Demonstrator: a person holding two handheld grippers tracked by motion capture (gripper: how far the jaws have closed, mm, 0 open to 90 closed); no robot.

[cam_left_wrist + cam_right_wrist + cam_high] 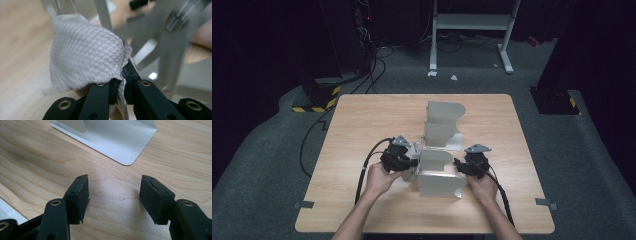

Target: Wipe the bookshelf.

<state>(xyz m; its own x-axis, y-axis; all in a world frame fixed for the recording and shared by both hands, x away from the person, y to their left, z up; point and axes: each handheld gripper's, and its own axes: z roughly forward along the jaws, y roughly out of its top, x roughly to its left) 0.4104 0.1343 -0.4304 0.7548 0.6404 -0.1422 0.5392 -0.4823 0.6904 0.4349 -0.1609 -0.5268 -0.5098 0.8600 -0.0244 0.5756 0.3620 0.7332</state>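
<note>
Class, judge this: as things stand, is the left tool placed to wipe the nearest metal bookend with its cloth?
Probably yes. The left tool is shut on the cloth, which sits right against the nearest metal bookend, with nothing between them.

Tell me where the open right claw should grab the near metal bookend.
Probably the upright plate's right edge of the near bookend, coming in level from the right claw's side. That thin sheet stands vertical and fits between the open jaws; the flat base lies flush on the table.
</note>
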